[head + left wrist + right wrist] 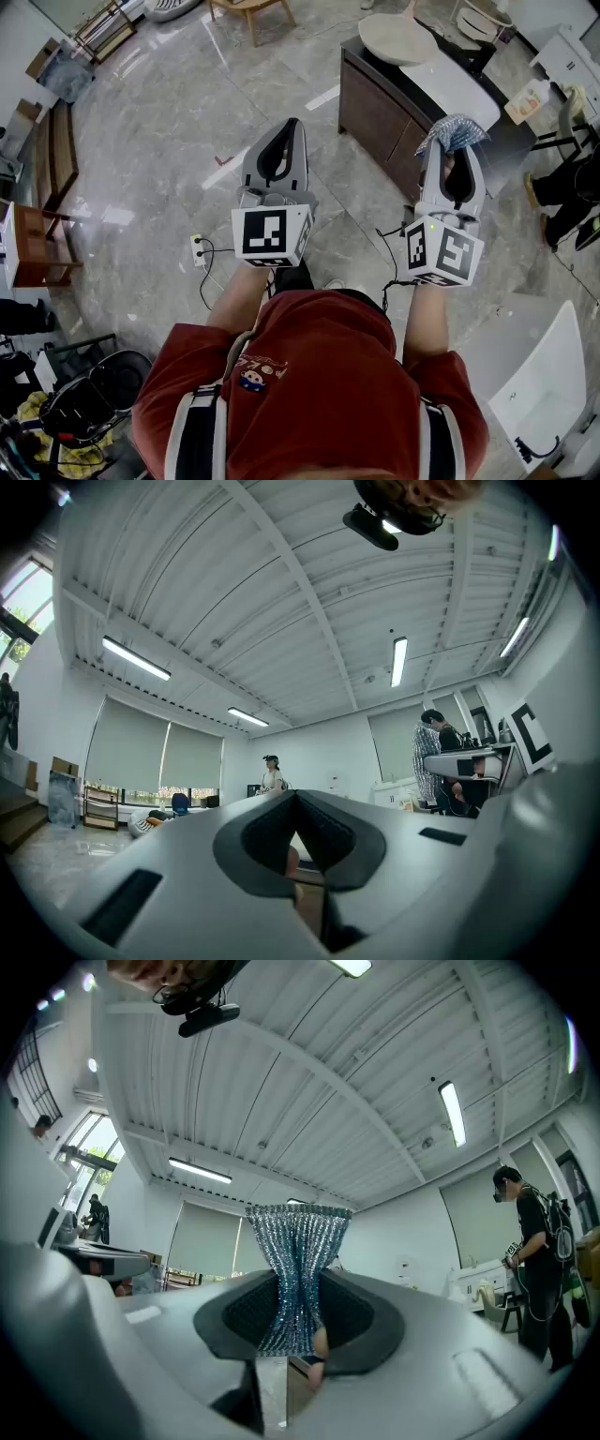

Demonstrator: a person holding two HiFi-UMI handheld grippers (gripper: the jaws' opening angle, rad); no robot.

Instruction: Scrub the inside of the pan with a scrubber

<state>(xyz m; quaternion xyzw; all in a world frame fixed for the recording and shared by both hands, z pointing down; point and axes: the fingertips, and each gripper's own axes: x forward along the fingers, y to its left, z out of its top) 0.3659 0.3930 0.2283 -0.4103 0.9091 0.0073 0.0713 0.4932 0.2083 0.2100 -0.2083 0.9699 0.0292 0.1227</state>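
In the head view my right gripper [454, 147] points away from me toward a dark cabinet, shut on a sparkly blue-silver scrubber [456, 131]. In the right gripper view the scrubber [298, 1241] stands up out of the closed jaws of the right gripper [298, 1288]. My left gripper [293, 126] is held level beside it over the floor, shut with nothing in it; in its own view the left gripper [296, 801] has its pads meeting. A pale round pan [397, 37] lies on the cabinet's far end, well beyond both grippers.
The dark wooden cabinet [373, 105] carries a white slab [452, 84]. A wooden bench [37, 246] stands at the left, a power strip [199, 249] lies on the marble floor, and a white basin [544, 384] sits at lower right. A person [534, 1241] stands nearby.
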